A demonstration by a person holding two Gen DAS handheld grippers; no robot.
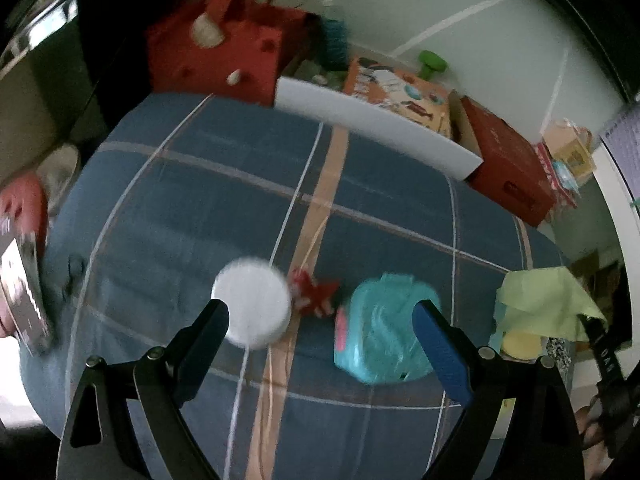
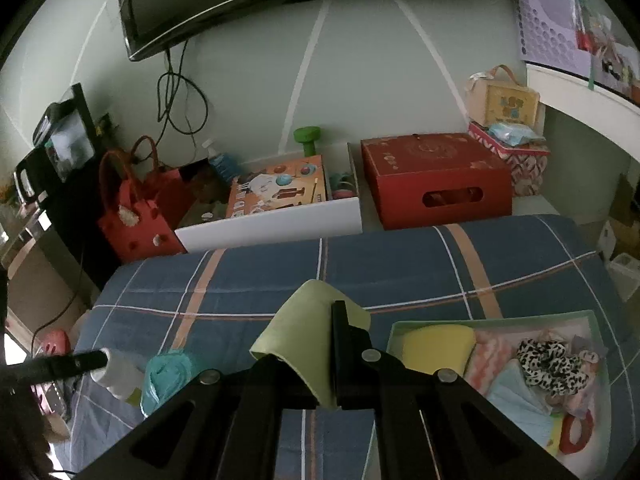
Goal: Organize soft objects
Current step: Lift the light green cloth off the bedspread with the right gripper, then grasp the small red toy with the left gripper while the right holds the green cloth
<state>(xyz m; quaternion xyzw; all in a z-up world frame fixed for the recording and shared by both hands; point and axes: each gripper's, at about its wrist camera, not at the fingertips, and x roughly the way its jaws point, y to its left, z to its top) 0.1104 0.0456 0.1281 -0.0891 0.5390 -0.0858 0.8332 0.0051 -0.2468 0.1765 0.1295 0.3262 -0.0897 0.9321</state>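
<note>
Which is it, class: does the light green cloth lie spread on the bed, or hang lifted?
Lifted. The light green cloth is pinched in the shut right claw and drapes above the plaid bedcover.

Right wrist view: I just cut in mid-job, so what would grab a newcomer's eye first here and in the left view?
The right gripper, shut on a pale green cloth, hangs above the blue plaid bedspread. To its right, an open box holds a yellow pad, a spotted fabric piece and other soft items. In the left view, the open left gripper frames a white round object and a teal plastic-wrapped bundle.
</note>
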